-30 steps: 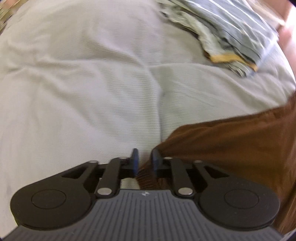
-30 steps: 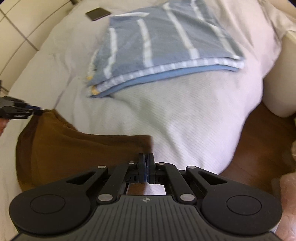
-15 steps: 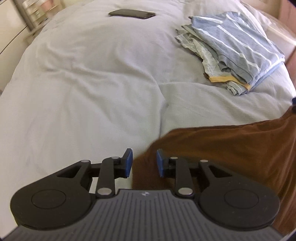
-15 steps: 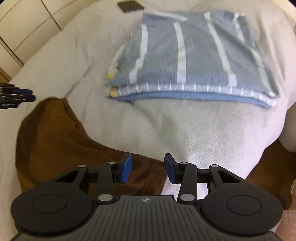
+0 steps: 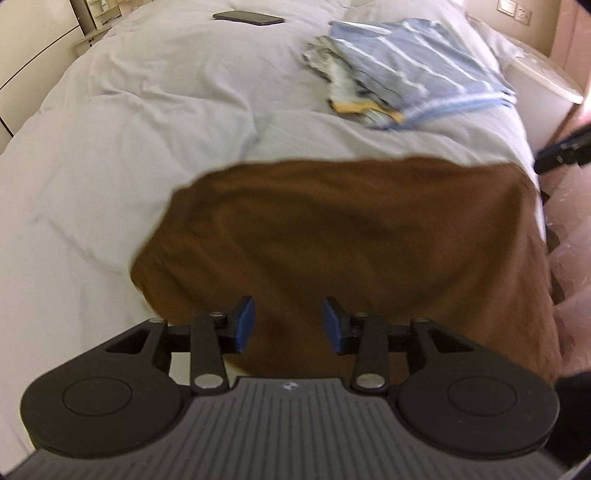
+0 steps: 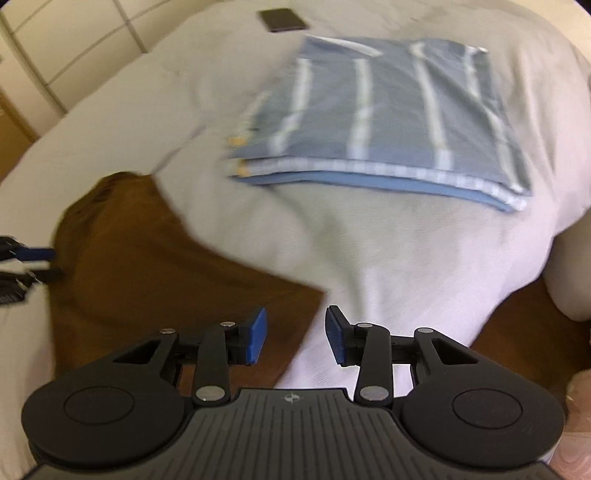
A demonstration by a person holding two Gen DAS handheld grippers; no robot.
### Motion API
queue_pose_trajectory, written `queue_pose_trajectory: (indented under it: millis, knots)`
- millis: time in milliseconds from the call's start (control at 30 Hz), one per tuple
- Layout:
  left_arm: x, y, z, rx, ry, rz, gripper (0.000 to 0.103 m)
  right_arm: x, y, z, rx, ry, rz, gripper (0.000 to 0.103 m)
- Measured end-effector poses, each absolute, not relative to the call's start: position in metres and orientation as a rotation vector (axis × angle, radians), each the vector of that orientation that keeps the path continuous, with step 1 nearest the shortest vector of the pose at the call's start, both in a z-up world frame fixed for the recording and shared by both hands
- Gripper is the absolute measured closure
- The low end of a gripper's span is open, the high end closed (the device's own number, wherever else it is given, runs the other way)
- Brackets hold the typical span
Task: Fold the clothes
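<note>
Left wrist view shows the brown garment [image 5: 351, 251] spread low on the near part of the white bed cover [image 5: 129, 129], its right side reaching the bed's right edge. The main risk, as I judge it, is that side: cloth lying at the drop could slide off toward the floor if tugged from the near end, or drag the fold askew. A second risk is a pinch that also takes the bed cover under the garment, since the brown cloth lies flat on it with little loose edge standing up. Both frames are blurred, so seams and edges are hard to read, and a grasp aimed by them could land off the corner.

The left gripper [image 5: 288, 325] has its blue pads well apart, gripping nothing; the brown cloth lies beneath and beyond them, its near left corner just left of the fingers. The right gripper [image 6: 295, 332] is likewise spread and empty, with the garment's right corner [image 6: 288, 306] under its left finger and bare cover under the right.

Far right, a folded blue striped stack [image 6: 388, 122] lies well apart from the garment; a phone [image 5: 247, 17] lies beyond it.
</note>
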State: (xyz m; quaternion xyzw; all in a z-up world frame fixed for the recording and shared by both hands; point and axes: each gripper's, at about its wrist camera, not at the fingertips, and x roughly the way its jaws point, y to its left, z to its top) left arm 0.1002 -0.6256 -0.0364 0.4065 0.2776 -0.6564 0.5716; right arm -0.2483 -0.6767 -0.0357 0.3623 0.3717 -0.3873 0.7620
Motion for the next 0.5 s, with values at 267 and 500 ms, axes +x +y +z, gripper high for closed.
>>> queue_pose_trajectory:
  millis: [267,500]
  knots:
    - [0.081,-0.527,-0.066,0.774,0.635,-1.529,0.062,-0.208,-0.612,-0.058,0.626,0.739,-0.666,0.057]
    - [0.065,-0.459,-0.092,0.634,0.546,-1.514,0.047,-0.190,-0.558,-0.091,0.486,0.698,-0.522,0.050]
